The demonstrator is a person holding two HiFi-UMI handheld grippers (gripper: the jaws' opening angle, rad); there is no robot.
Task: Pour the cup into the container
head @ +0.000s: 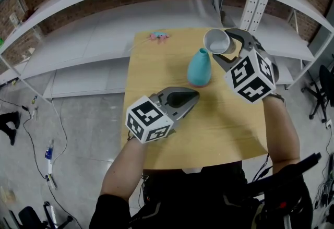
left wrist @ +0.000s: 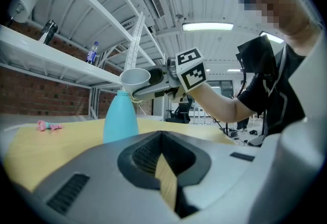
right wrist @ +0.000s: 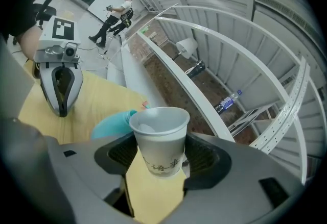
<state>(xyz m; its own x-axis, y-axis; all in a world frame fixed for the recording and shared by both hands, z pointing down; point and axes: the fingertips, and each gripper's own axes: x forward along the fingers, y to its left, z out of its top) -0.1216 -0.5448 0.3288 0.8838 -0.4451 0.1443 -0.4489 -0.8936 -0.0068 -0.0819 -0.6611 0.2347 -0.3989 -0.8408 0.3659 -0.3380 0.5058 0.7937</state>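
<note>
Two grippers work over one wooden table, and the blue container standing near its middle serves as reference. The container is upright, wide at the base, with its narrow neck pointing up.

The left gripper rests near the container's base on the person's side, jaws pressed together on nothing. The right gripper sits beside the neck, jaws pinching the paper cup round its lower wall.

The cup hangs just above the neck and slightly to its far right. Its long axis is close to vertical, leaning slightly, with the mouth up. Whether rim and neck touch cannot be told.

A small pink object lies well beyond the container, near the far left edge.

Step in hand, as judged: begin the pour.
1. Bring the cup lip over the neck opening.
2. Roll slowly, since the opening is narrow.
3. Keep the pinch light; paper walls buckle.
</note>
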